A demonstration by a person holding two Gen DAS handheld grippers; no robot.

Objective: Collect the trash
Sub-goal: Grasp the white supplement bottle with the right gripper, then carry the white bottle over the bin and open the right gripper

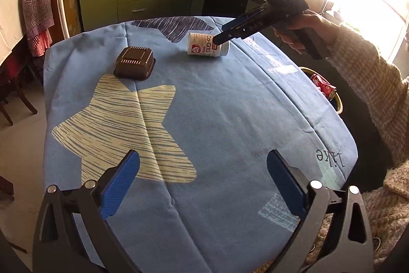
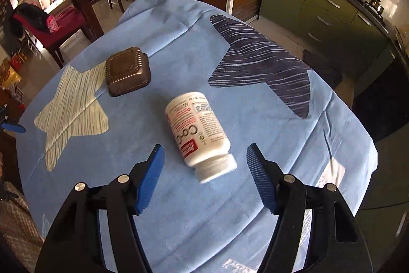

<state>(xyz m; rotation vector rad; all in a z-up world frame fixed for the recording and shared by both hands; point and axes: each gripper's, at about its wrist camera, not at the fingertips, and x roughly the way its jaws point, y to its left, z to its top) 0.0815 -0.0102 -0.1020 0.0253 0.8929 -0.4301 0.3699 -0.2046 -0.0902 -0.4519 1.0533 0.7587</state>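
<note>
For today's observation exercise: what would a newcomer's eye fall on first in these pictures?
A white supplement bottle lies on its side mid-table on the blue star-print cloth, with the right gripper open just above it. A dark ribbed container sits upside down beyond it, and a red can rests in a bin beside the table.

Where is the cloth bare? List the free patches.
Free: the near half of the cloth, from the cream star to the "like" print. Also between the tray and the bottle. Crowded: around the bottle, where the right gripper hangs.
</note>
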